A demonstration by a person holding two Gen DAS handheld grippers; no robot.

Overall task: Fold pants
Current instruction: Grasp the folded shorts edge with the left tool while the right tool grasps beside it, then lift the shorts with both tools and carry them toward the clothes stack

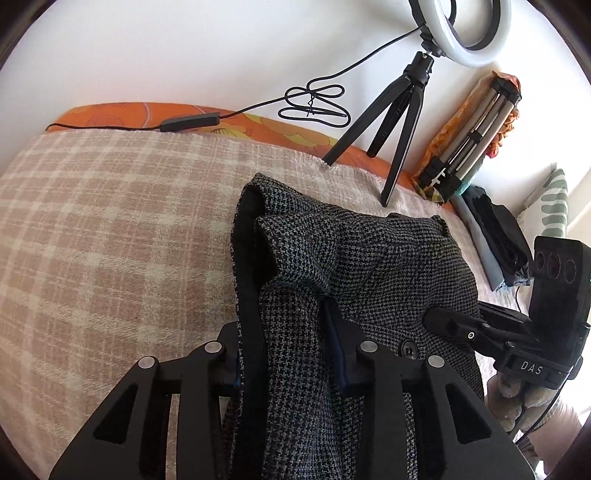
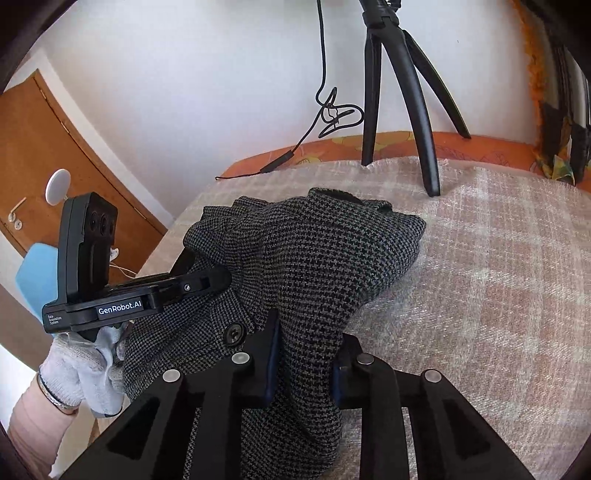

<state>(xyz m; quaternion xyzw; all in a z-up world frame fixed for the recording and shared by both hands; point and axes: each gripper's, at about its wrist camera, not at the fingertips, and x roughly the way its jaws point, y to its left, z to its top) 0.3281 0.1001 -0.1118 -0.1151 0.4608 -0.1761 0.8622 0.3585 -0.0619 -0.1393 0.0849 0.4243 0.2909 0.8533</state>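
Grey-and-black houndstooth woven pants (image 1: 369, 266) lie bunched on a bed spread with a beige-and-cream checked blanket (image 1: 110, 229), and both tools are clenched on them. In the left wrist view, the left tool (image 1: 288, 354) has its black fingers drawn in on a thick gathered fold with a dark-lined edge, the cloth filling the gap and hanging down over the near side. In the right wrist view, the right tool (image 2: 306, 365) is closed narrowly on another bunched ridge of the same fabric, its blue-edged pads (image 2: 273, 354) pressing the cloth from both sides. A round black button (image 2: 234, 332) on the pants sits just beside the right tool's left finger.

Each tool shows in the other's view, pushed into the fabric from the side, held by a hand in a white knit glove (image 2: 85, 369).

Beyond the pants, a small black tripod (image 1: 399, 122) stands on the far edge of the blanket, carrying a white ring light (image 1: 469, 33); its black cable (image 1: 314, 103) loops against the white wall. An orange patterned sheet (image 1: 236, 122) shows along the bed's far edge. A folded metal tripod (image 1: 469, 144) leans at the right, with dark folded clothes (image 1: 495, 240) beside it. A wooden door (image 2: 55, 155) stands to the left in the right wrist view.
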